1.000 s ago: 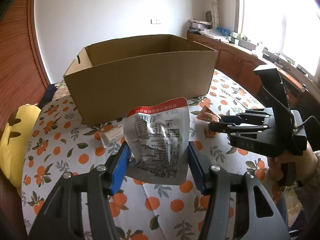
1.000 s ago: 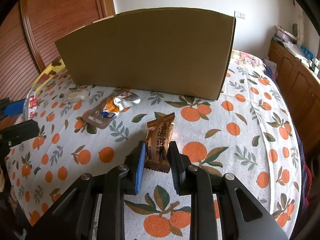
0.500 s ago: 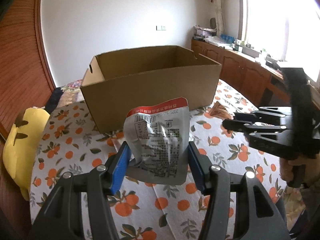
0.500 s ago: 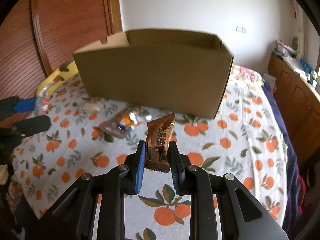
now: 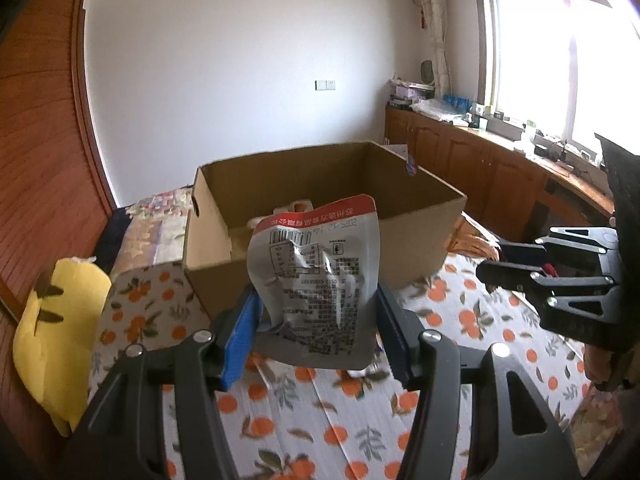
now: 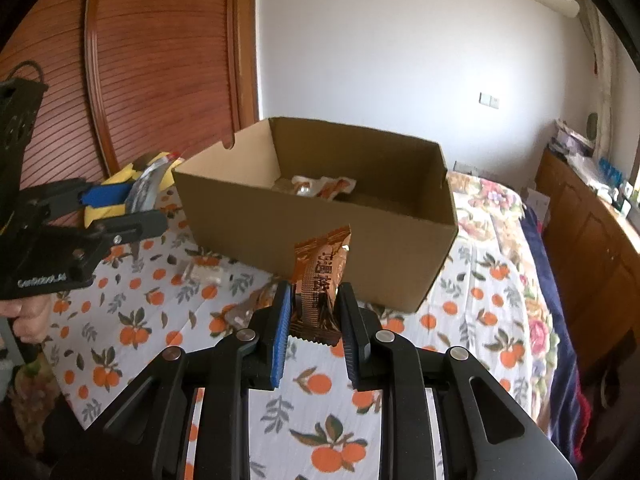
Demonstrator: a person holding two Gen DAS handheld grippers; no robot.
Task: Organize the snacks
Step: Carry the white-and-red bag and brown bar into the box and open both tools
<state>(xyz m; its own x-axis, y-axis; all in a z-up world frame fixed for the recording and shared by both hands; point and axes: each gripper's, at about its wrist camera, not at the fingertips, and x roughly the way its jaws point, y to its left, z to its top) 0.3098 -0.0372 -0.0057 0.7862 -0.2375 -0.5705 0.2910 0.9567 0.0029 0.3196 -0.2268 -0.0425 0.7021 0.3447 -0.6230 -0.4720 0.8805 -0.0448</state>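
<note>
Left wrist view: the left gripper (image 5: 314, 320) is held in the air above a tablecloth (image 5: 304, 416) printed with oranges. Its blue-padded jaws are clamped on the sides of a silver snack pouch (image 5: 316, 276) with a red top edge, which stands upright between them. Straight ahead of it and lower down sits an open cardboard box (image 5: 320, 220) with pale packets showing inside. To the right of the left gripper, the right gripper (image 5: 486, 262) reaches in sideways. A yellow plush toy (image 5: 52, 320) lies to the far left.

Right wrist view: the right gripper (image 6: 314, 316) has its jaws closed narrowly on a brown snack bar wrapper (image 6: 320, 280), held upright. The cardboard box (image 6: 320, 220) is just ahead, with orange and white packets (image 6: 320, 186) inside. To the left, the left gripper (image 6: 120, 208) holds the silver pouch (image 6: 150, 182). A small clear packet (image 6: 204, 274) lies on the tablecloth (image 6: 132, 320), ahead and to the left.
</note>
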